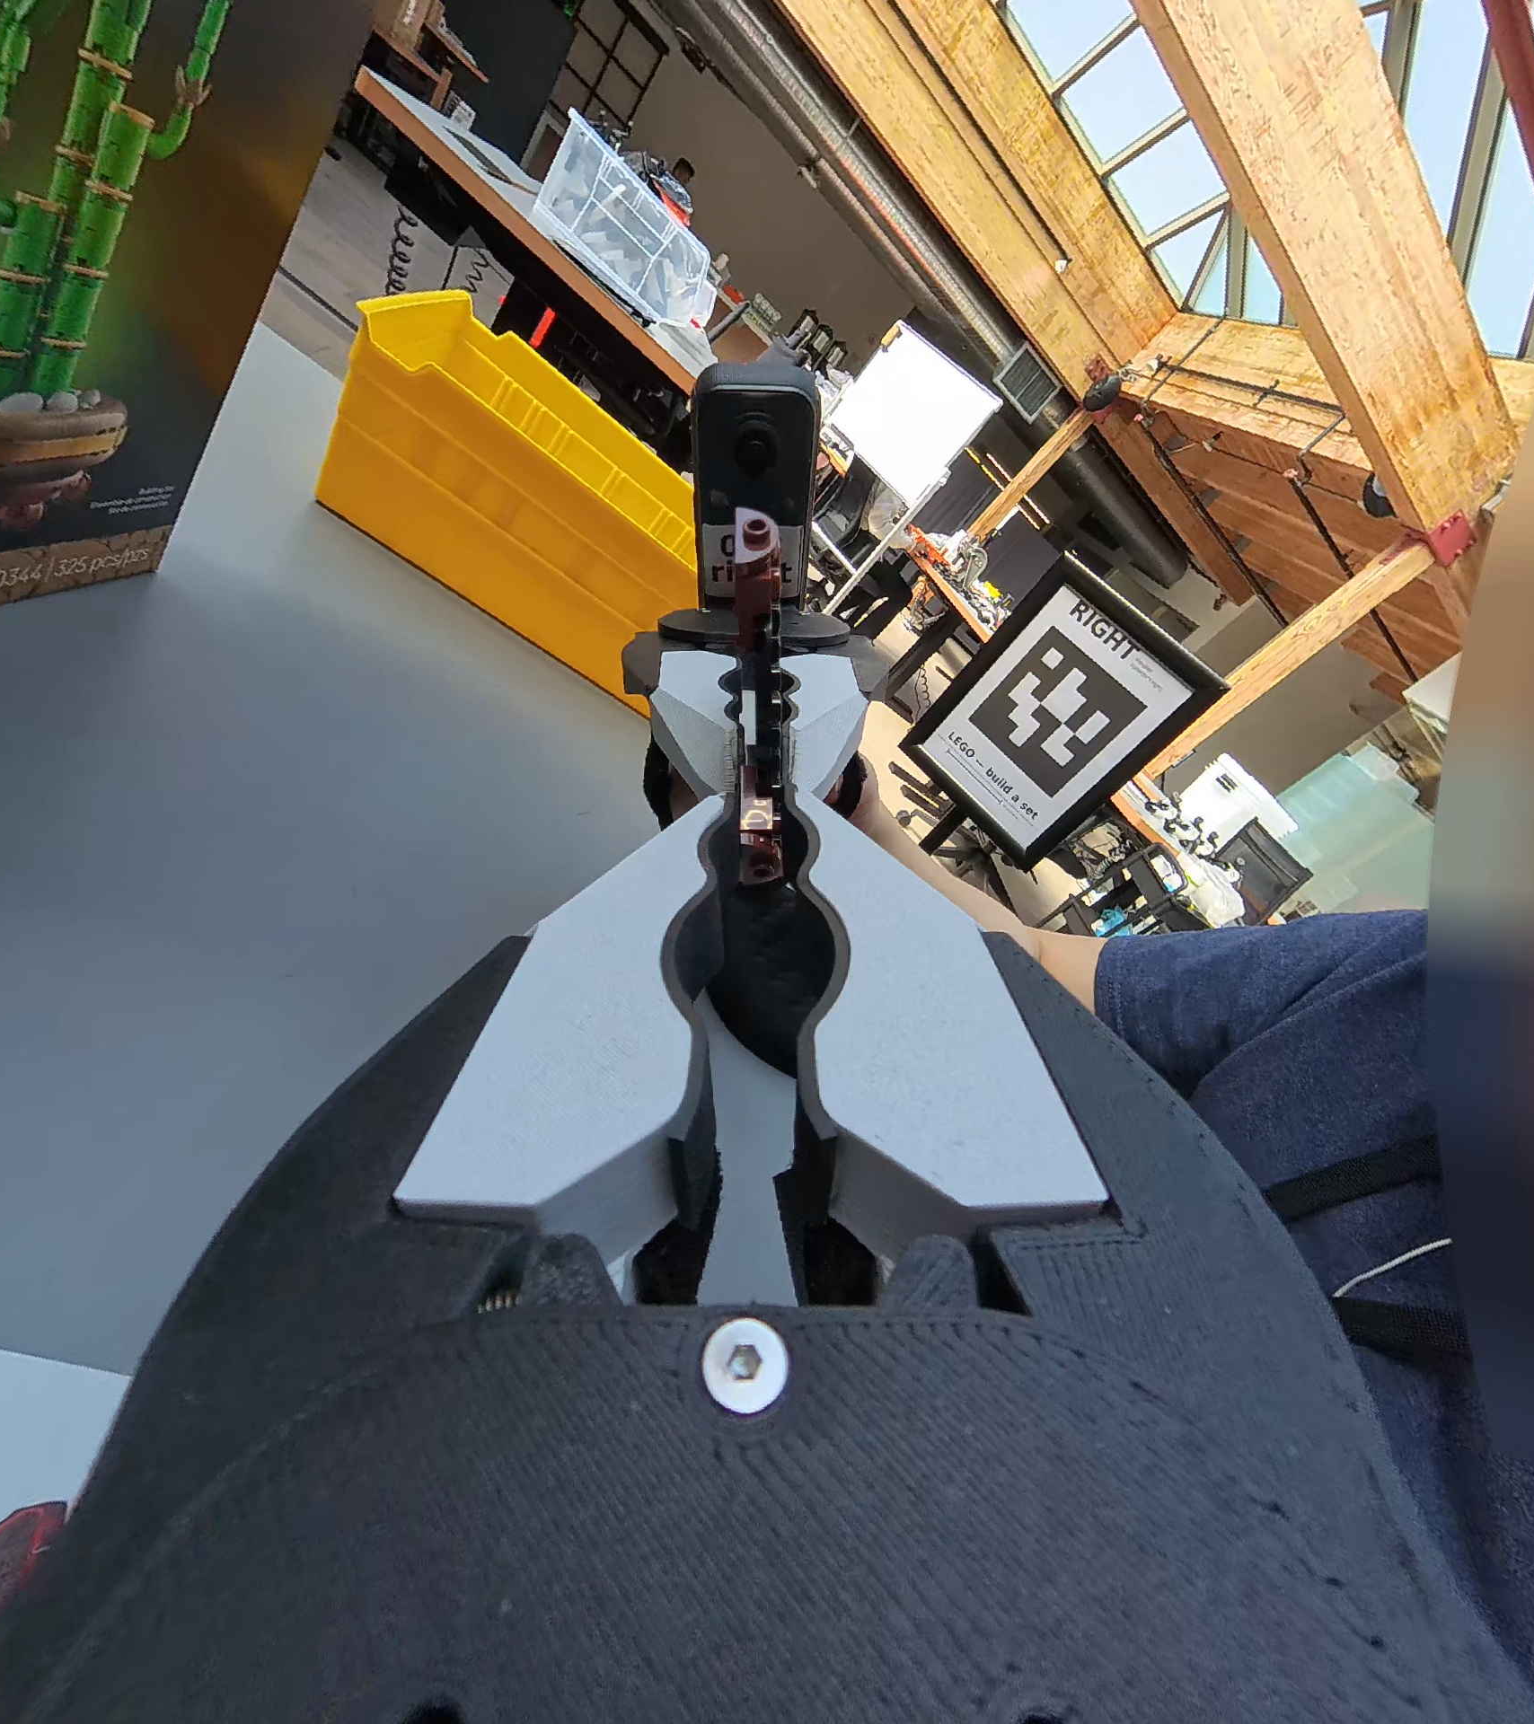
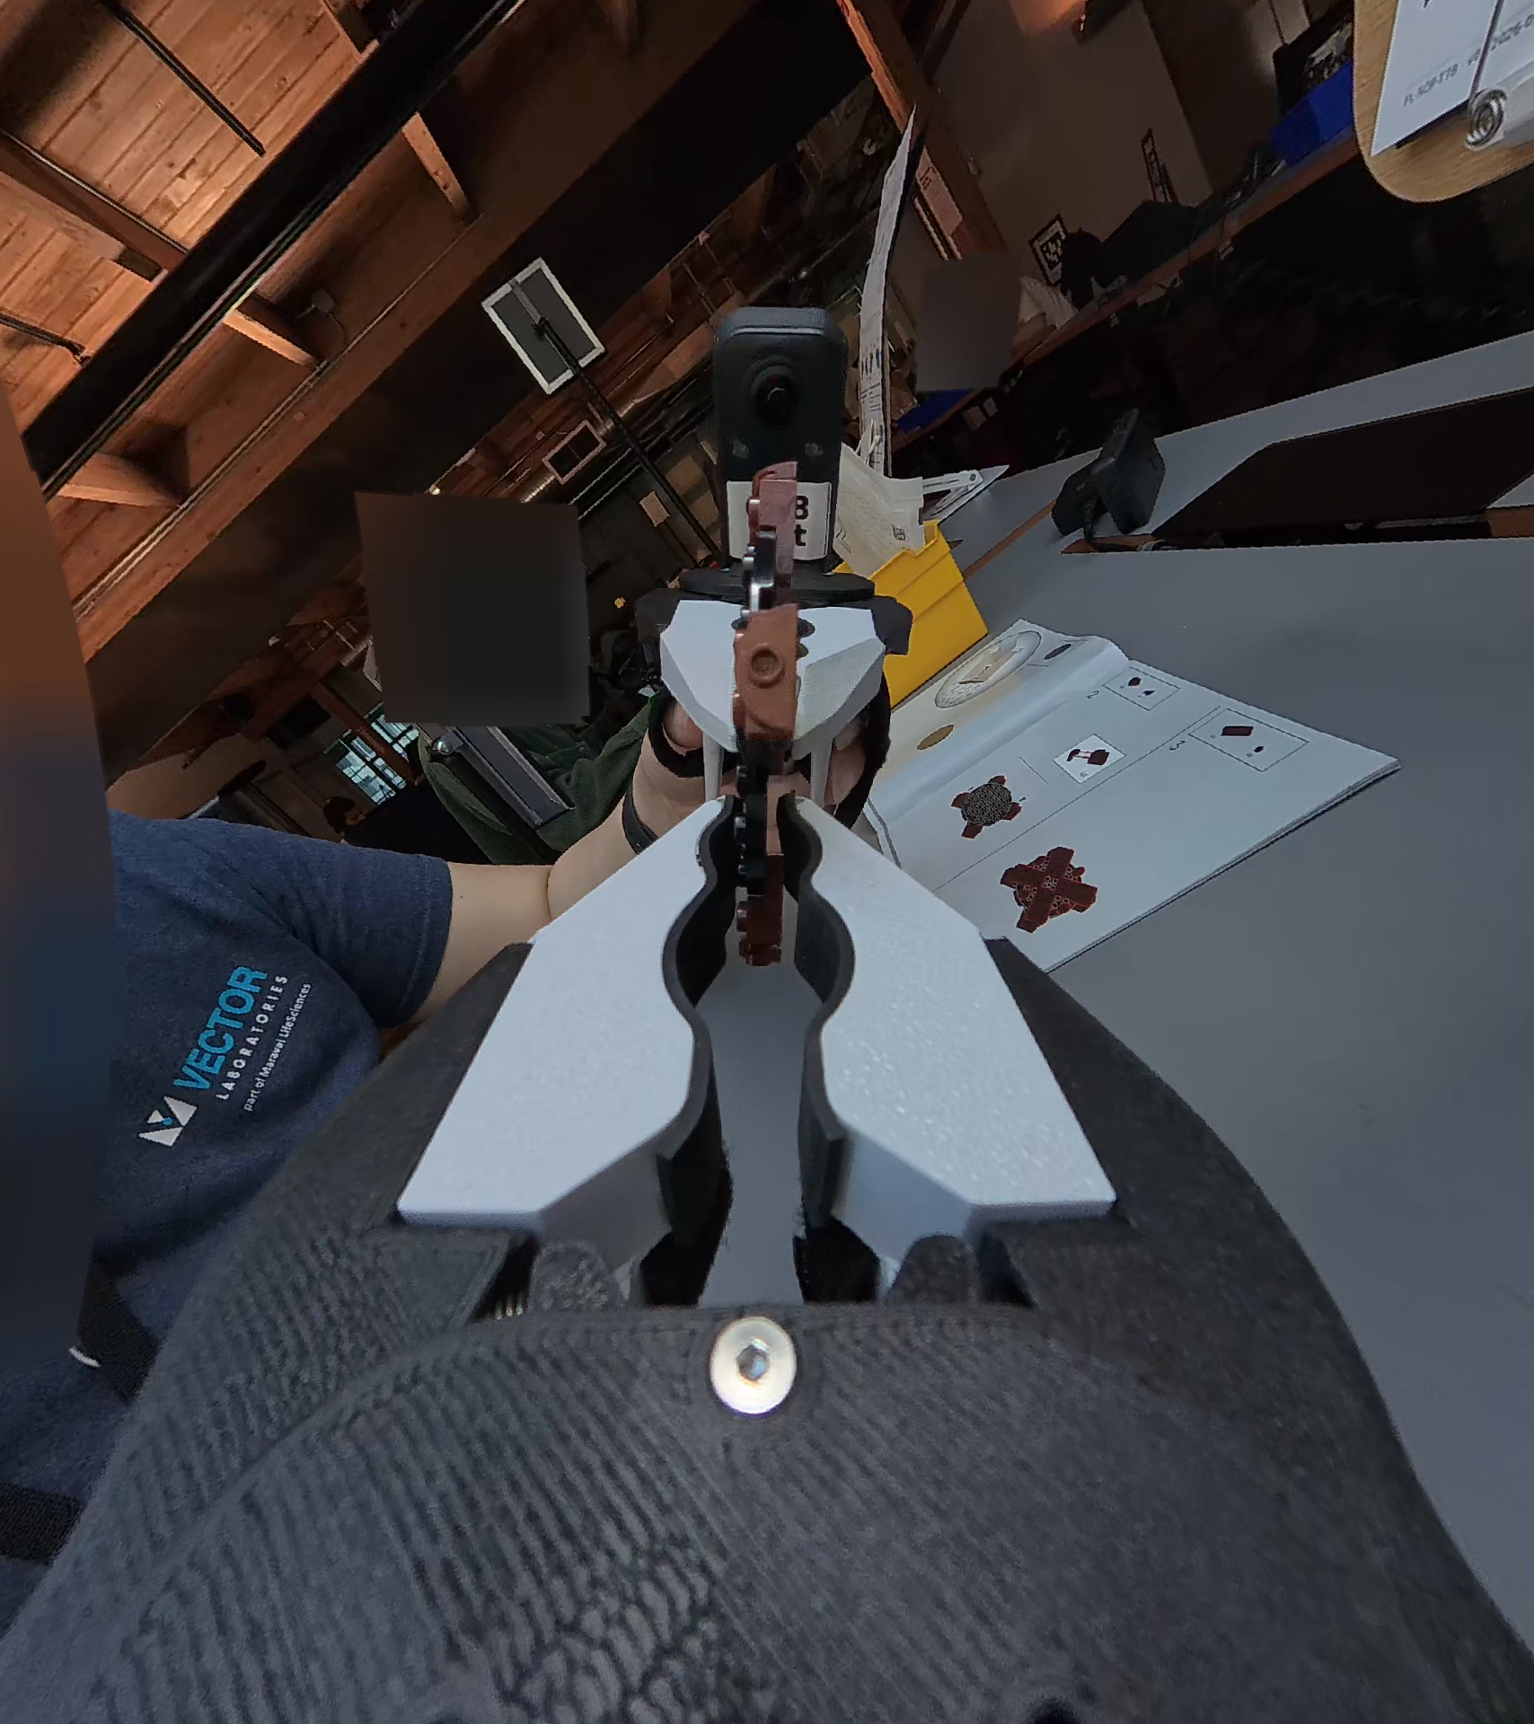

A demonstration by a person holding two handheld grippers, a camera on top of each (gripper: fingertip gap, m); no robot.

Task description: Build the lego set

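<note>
Both claws (image 1: pixel 759 840) (image 2: pixel 759 868) pinching one brown-black lego piece (image 2: pixel 761 896) (edge-on) above grey table (image 1: pixel 185 840), timber-roofed workshop beyond.

Print shows on box (image 1: pixel 45 280), framed sign (image 1: pixel 1066 714), shirt (image 2: pixel 222 1054).

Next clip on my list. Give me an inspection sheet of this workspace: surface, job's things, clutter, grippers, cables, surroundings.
Surface: plain grey tabletop.
Job's things: flat black-and-reddish-brown lego assembly held edge-on in the air between both grippers; open white instruction booklet lying flat; lego set box picturing a green plant standing upright.
Clutter: stacked yellow plastic bins on the table; small black device at the far edge.
Grippers: left gripper and right gripper both closed on the assembly from opposite ends, facing each other.
Cables: nothing seen on this table.
Surroundings: framed black-and-white marker sign, other workbenches, timber ceiling beams, skylights.
</note>
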